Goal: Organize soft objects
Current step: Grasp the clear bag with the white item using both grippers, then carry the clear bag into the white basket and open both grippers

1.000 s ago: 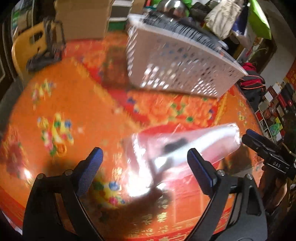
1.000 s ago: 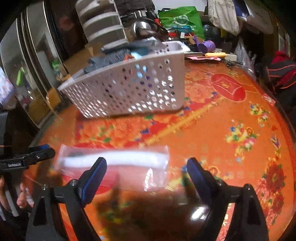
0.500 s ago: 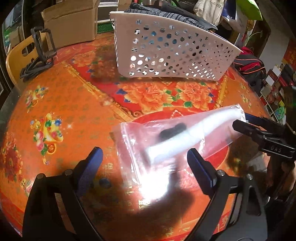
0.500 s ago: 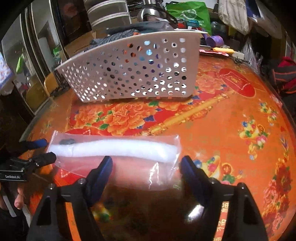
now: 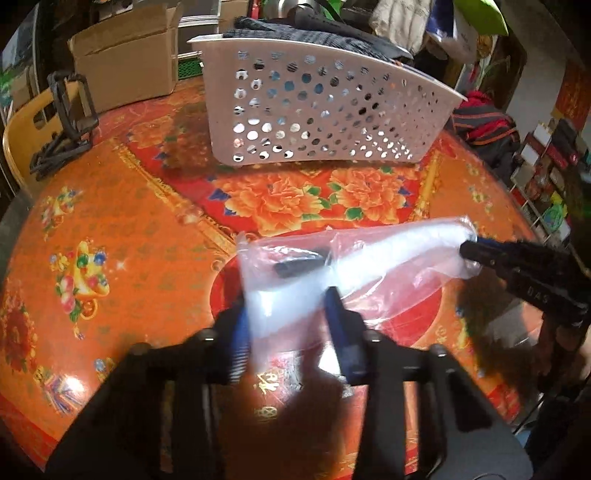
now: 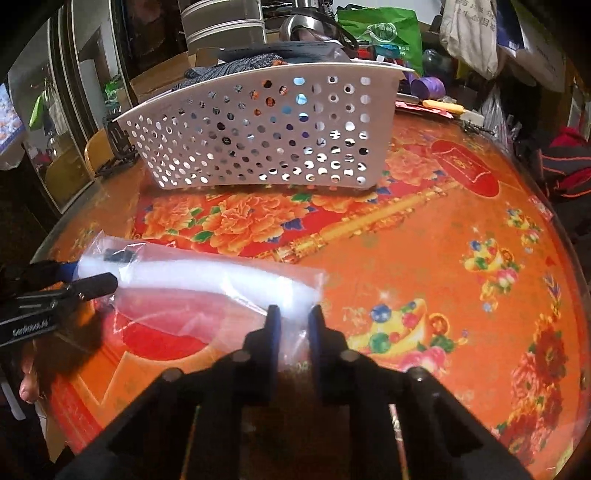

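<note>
A clear plastic bag (image 5: 388,273) with a white soft roll and a small black piece inside lies on the orange-red floral table (image 5: 110,221). My left gripper (image 5: 290,314) is closing its jaws, and its blue pads pinch the bag's near end. In the right wrist view my right gripper (image 6: 294,319) is closing too, with its pads pressing the other end of the bag (image 6: 207,277). Each gripper shows in the other's view: the right gripper (image 5: 469,251) and the left gripper (image 6: 94,277). Behind the bag stands a white perforated basket (image 5: 314,110) with dark clothes in it.
A cardboard box (image 5: 125,59), a black folding stand (image 5: 66,122) and a yellow chair (image 5: 22,140) are at the table's far left. A red-and-black bag (image 5: 484,125) sits past the right edge. A purple cup (image 6: 428,86) and a green bag (image 6: 380,29) lie behind the basket (image 6: 266,133).
Both grippers stood wide open around the bag's ends; now both have closed onto them. The left gripper has moved in over the bag.
</note>
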Demonstrator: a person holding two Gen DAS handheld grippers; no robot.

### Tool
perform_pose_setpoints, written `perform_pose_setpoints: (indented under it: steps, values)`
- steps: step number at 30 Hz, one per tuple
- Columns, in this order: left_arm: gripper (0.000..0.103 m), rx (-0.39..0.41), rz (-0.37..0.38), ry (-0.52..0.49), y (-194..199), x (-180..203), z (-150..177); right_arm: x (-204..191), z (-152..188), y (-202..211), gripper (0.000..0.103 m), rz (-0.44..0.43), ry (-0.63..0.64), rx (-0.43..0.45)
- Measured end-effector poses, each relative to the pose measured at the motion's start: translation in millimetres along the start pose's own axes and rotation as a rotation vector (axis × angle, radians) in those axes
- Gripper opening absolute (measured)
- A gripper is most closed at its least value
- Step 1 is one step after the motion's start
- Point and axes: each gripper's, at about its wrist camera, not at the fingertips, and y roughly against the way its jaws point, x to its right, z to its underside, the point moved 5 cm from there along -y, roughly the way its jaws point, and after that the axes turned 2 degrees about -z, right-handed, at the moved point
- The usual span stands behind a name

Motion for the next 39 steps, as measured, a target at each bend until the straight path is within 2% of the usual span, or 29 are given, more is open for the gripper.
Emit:
perform_pose_setpoints:
  steps: [3, 8, 12, 21, 27, 35, 37, 39]
  values:
    - [0.013, 0.003, 0.054, 0.045, 2, -7, 1, -2, 1, 5, 0.008, -0.017, -0.009, 0.016]
    - [0.012, 0.03, 0.085, 0.035, 10, -4, 2, -9, -1, 20, 0.006, -0.031, 0.001, 0.067]
    - [0.012, 0.088, 0.105, 0.024, 30, -2, -3, -13, -6, 35, 0.006, -0.04, 0.011, 0.106]
    - [0.012, 0.187, 0.131, 0.01, 78, 0, -29, -17, -31, 79, 0.005, -0.051, 0.009, 0.206]
    - [0.012, 0.253, 0.144, -0.018, 112, 1, -75, -17, -78, 111, 0.005, -0.046, 0.03, 0.283]
    - [0.012, 0.317, 0.141, -0.036, 136, 7, -181, -7, -169, 125, 0.004, 0.011, 0.042, 0.345]
    - [0.012, 0.349, 0.108, -0.046, 138, 7, -208, -4, -189, 123, 0.004, 0.016, 0.038, 0.353]
    - [0.011, 0.348, 0.102, -0.033, 134, 7, -229, 3, -209, 114, 0.004, 0.031, 0.034, 0.344]
